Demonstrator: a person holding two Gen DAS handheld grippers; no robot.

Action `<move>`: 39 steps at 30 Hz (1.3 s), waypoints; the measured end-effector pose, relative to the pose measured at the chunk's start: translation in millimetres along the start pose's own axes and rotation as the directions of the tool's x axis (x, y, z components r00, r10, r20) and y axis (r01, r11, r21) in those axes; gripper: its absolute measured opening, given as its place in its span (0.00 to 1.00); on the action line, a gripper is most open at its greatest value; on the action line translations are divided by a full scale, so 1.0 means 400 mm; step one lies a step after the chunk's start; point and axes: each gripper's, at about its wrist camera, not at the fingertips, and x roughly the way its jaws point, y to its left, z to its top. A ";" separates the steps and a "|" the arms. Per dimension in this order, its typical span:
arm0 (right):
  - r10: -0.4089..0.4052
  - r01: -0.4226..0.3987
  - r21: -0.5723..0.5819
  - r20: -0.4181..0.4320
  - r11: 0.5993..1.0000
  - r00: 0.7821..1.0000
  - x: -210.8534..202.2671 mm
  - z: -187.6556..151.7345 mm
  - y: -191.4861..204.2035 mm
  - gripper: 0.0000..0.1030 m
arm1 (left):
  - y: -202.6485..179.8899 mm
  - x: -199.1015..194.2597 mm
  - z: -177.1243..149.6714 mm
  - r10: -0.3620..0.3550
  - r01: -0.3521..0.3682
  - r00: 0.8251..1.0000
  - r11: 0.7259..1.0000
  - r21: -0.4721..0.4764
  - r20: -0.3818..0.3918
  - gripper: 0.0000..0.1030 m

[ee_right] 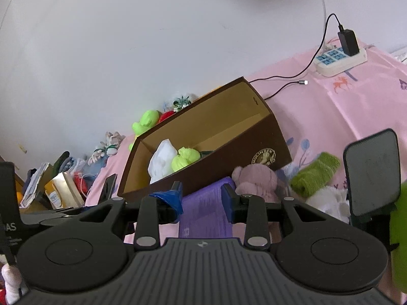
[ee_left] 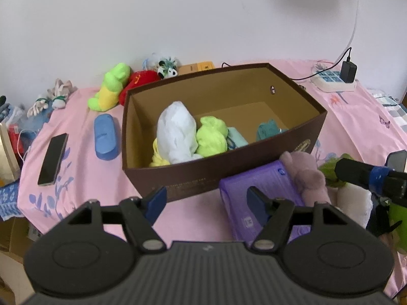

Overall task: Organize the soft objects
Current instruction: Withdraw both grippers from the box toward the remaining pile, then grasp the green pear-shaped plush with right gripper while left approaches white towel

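Note:
A brown cardboard box [ee_left: 229,170] stands open on the pink bedsheet. Inside lie a white bundle [ee_left: 175,132], a lime bundle [ee_left: 211,137], a yellow piece and teal pieces [ee_left: 269,129]. In front of it lie a purple tissue pack [ee_left: 259,190] and a pink plush [ee_left: 305,175]. My left gripper [ee_left: 206,200] is open and empty above the sheet, before the box. My right gripper [ee_right: 202,198] is open, hovering over the purple pack [ee_right: 203,213], with the pink plush [ee_right: 254,178] just right of it. A green towel [ee_right: 315,174] and white fluffy cloth [ee_right: 328,200] lie further right.
Left of the box lie a blue case [ee_left: 105,136] and a phone [ee_left: 52,160]. Green and red plush toys [ee_left: 114,86] sit by the wall. A power strip with charger [ee_left: 335,78] and cable are at the back right. Clutter fills the bed's left edge.

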 end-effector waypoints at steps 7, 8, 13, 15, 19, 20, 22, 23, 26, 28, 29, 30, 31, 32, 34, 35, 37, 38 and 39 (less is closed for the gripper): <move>0.018 -0.019 -0.046 -0.025 0.999 1.000 -0.033 -0.002 -0.022 0.17 | -0.044 0.005 -0.014 0.026 -0.026 0.999 1.000 -0.016 -0.038 0.70; 0.017 -0.019 -0.058 -0.029 0.998 0.999 -0.037 -0.001 -0.025 0.17 | -0.051 0.007 -0.015 0.030 -0.031 0.999 0.999 -0.018 -0.043 0.71; 0.025 -0.031 -0.098 -0.054 0.995 0.998 -0.049 0.001 -0.053 0.17 | -0.090 0.013 -0.023 0.059 -0.060 0.996 0.998 -0.024 -0.065 0.71; 0.030 -0.037 -0.105 -0.072 0.994 0.997 -0.052 -0.002 -0.068 0.17 | -0.101 0.017 -0.025 0.063 -0.065 0.995 0.998 -0.026 -0.077 0.71; 0.045 -0.056 -0.109 -0.103 0.992 0.994 -0.058 -0.003 -0.094 0.17 | -0.127 0.024 -0.033 0.084 -0.087 0.992 0.996 -0.032 -0.098 0.71; 0.050 -0.062 -0.110 -0.109 0.992 0.993 -0.061 -0.004 -0.100 0.17 | -0.133 0.026 -0.033 0.087 -0.091 0.991 0.995 -0.034 -0.104 0.71; 0.062 -0.076 -0.116 -0.120 0.990 0.991 -0.067 -0.004 -0.110 0.17 | -0.144 0.031 -0.036 0.091 -0.096 0.989 0.995 -0.037 -0.117 0.71; 0.066 -0.081 -0.124 -0.125 0.989 0.990 -0.071 -0.004 -0.114 0.17 | -0.150 0.032 -0.038 0.091 -0.096 0.988 0.995 -0.038 -0.121 0.71; 0.072 -0.093 -0.149 -0.141 0.984 0.987 -0.078 -0.003 -0.126 0.17 | -0.168 0.034 -0.045 0.084 -0.090 0.987 0.995 -0.042 -0.136 0.71; 0.078 -0.103 -0.163 -0.153 0.981 0.985 -0.086 -0.005 -0.137 0.18 | -0.180 0.035 -0.052 0.075 -0.082 0.987 0.996 -0.042 -0.144 0.71; 0.080 -0.108 -0.174 -0.161 0.979 0.984 -0.091 -0.006 -0.143 0.18 | -0.185 0.035 -0.056 0.072 -0.079 0.986 0.996 -0.043 -0.147 0.71; 0.080 -0.110 -0.184 -0.165 0.977 0.983 -0.095 -0.008 -0.150 0.18 | -0.190 0.035 -0.060 0.068 -0.075 0.986 0.996 -0.043 -0.151 0.71; 0.080 -0.113 -0.196 -0.168 0.974 0.982 -0.099 -0.010 -0.155 0.18 | -0.197 0.035 -0.065 0.063 -0.071 0.986 0.997 -0.043 -0.154 0.71; 0.081 -0.117 -0.209 -0.172 0.971 0.982 -0.105 -0.012 -0.160 0.18 | -0.203 0.034 -0.071 0.057 -0.065 0.986 0.997 -0.042 -0.156 0.71; 0.082 -0.122 -0.224 -0.179 0.967 0.980 -0.112 -0.013 -0.172 0.18 | -0.217 0.032 -0.083 0.043 -0.050 0.986 0.998 -0.040 -0.158 0.71; 0.083 -0.125 -0.229 -0.184 0.965 0.979 -0.117 -0.014 -0.179 0.18 | -0.222 0.031 -0.087 0.036 -0.042 0.987 0.998 -0.038 -0.159 0.71; 0.089 -0.135 -0.240 -0.191 0.961 0.978 -0.127 -0.016 -0.192 0.18 | -0.236 0.028 -0.099 0.015 -0.021 0.987 0.999 -0.036 -0.159 0.71; 0.091 -0.137 -0.245 -0.193 0.960 0.977 -0.133 -0.016 -0.199 0.18 | -0.244 0.025 -0.104 0.004 -0.010 0.988 0.999 -0.034 -0.157 0.71; 0.092 -0.140 -0.248 -0.193 0.959 0.977 -0.141 -0.015 -0.207 0.18 | -0.250 0.024 -0.107 -0.003 -0.002 0.988 1.000 -0.031 -0.155 0.71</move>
